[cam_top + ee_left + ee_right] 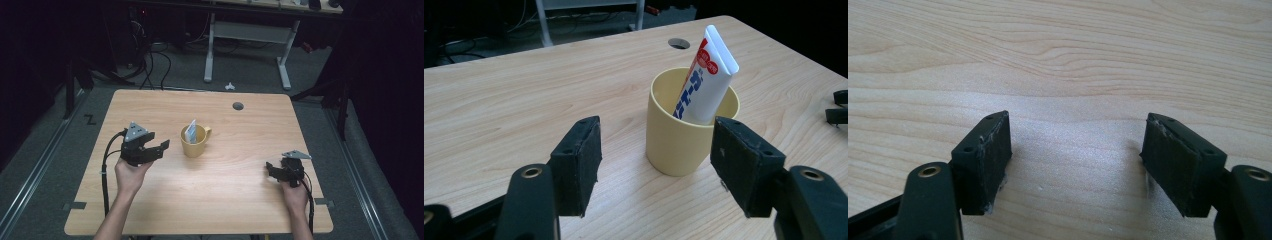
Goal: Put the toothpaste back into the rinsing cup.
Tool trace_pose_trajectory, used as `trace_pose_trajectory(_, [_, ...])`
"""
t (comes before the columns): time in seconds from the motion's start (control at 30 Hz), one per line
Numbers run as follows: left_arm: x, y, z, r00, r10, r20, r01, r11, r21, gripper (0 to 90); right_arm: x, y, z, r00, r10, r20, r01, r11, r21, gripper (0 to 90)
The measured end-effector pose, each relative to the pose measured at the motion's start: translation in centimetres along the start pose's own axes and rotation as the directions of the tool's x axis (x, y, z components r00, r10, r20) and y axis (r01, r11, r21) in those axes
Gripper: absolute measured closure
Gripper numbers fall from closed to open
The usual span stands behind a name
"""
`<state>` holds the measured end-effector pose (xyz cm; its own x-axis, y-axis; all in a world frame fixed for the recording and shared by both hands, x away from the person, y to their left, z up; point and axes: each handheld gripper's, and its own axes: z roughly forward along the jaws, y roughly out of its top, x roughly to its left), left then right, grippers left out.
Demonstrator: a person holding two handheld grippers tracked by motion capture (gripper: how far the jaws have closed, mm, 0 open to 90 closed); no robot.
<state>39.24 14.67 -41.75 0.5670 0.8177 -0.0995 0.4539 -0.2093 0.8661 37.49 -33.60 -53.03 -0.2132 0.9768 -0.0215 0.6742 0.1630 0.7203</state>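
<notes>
Left hand-held gripper [159, 149] is hovering just beside the pale yellow ceramic mug [194, 141], jaws spread and facing it, nothing between the pads. Mug is standing upright near the middle of the light wooden table [235, 200], handle turned away toward the far right. A white toothpaste tube with blue and red print [191, 131] is leaning inside it, crimped flat end sticking up above the rim.

Right hand-held gripper [272, 169] is resting low at the near right of the table, well apart from the mug, jaws spread, pinching nothing.

Judgement: the left hand is lining up on the mug or its tube. If the tube is the target, the gripper needs lifting so the pads meet the flat crimped end above the rim, closing across its thin faces, not its edges. Draw it straight up along its lean, or it may drag on the rim and tip the mug. If the mug is the target, the jaws look too narrow for its body as they stand and would need opening.

Left gripper view is showing what the high view is blurring: the tube's [706, 75] printed lettering, its lean against the mug's [684, 142] right inner wall, and the mug sitting ahead of the pads [579, 160], not between them. High view is giving the layout and the handle. Right gripper view is showing bare wood grain between worn pads [990, 150].
</notes>
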Motion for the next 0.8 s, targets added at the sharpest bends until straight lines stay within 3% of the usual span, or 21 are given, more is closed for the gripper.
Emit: trace_pose_trajectory(0.8, [0.8, -1.5, -0.7, 0.9994, -0.025, -0.025, 0.025, 0.9994, 0.021, 36.6, 0.0, 0.0, 0.0, 1.0000, 0.000, 0.000, 0.000, 1.000, 0.000, 28.1])
